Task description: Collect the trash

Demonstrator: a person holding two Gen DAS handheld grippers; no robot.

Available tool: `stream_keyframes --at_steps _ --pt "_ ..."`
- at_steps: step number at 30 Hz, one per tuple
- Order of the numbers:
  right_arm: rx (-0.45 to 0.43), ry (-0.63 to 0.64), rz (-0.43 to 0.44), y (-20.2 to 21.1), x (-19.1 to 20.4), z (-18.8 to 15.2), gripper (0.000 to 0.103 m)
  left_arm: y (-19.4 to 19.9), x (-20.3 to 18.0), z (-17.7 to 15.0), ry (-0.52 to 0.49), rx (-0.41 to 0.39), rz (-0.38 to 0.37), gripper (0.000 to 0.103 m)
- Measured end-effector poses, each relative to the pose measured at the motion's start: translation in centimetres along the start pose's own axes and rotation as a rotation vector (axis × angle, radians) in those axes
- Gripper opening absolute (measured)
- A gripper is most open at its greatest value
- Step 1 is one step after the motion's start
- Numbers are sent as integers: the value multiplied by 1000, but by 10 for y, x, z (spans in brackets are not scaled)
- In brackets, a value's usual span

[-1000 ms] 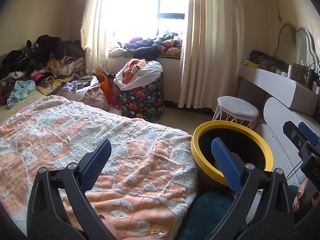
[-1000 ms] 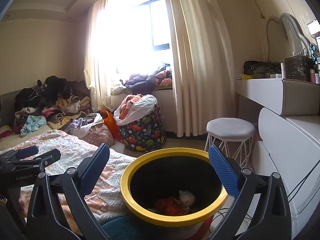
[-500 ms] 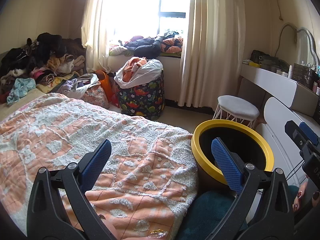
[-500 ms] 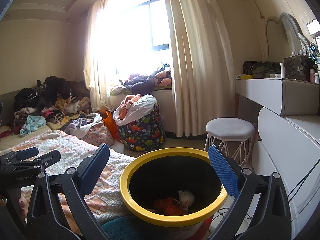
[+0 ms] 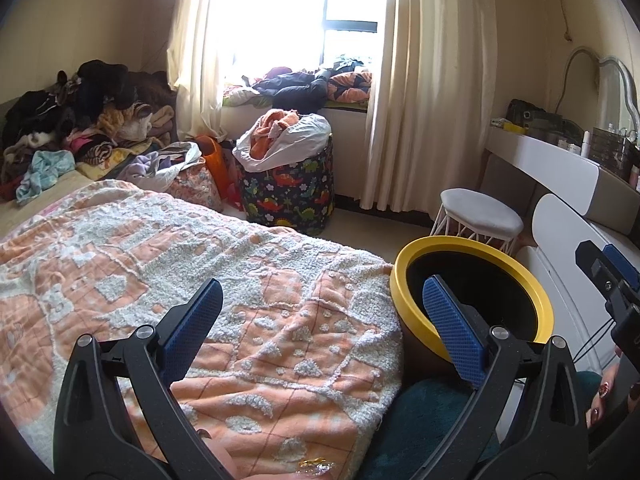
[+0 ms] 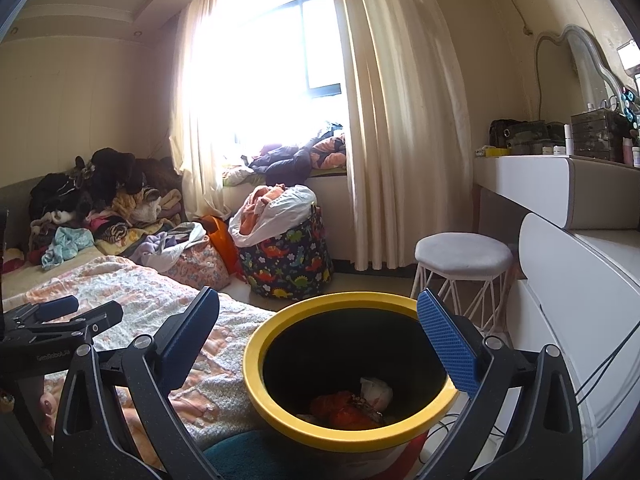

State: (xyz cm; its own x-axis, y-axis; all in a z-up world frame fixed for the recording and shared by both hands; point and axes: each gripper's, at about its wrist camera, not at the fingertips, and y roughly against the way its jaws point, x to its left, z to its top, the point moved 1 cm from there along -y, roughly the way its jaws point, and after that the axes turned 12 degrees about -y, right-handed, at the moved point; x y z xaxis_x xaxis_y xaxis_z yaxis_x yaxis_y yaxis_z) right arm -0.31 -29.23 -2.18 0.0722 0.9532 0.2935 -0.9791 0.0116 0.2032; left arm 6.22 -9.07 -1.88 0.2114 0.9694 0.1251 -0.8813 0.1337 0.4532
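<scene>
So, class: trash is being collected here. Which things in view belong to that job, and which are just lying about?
Job:
- yellow-rimmed bin
- trash in the bin
- shiny wrapper on the bedspread
- left gripper, right gripper, both open

Lying about:
- clothes pile
- dinosaur-print hamper
- stool

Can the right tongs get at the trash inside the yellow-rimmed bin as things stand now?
Probably yes. The right tongs hang open right over the yellow-rimmed bin, whose mouth is uncovered, and the red and white trash lies in plain sight at the bottom. Nothing blocks the way down.
</scene>
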Motion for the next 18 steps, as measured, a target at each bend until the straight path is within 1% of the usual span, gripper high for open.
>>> stream_keyframes --at_steps 1,3,5,7,8,10,11,12,13,15,16,18 --pt "4 5 10 -1 3 0 96 -1 3 -2 9 4 6 92" --pt "16 8 47 -6 13 2 96 -2 18 -7 54 28 42 92" --pt "76 38 125 -19 36 2 96 -1 41 -12 101 47 75 92" --pt "127 52 202 -30 61 -1 96 3 71 -18 142 64 141 92" --pt "169 66 262 -38 82 -4 96 8 93 -24 169 74 187 92" --pt "277 122 387 -55 131 -17 96 16 136 -37 211 103 300 92" --pt "331 150 442 -62 153 -23 96 21 163 -47 238 130 374 92" --pt "397 183 513 -70 183 -34 96 24 192 -59 270 177 449 92" --pt "450 203 564 -76 206 -44 96 25 213 -69 294 227 504 92" --pt "603 267 667 -89 267 -75 96 33 269 -102 388 342 634 92" --pt "677 304 713 -93 296 -93 96 37 287 -115 421 382 671 92" --pt "787 403 753 -96 345 -125 96 46 323 -149 478 475 755 92"
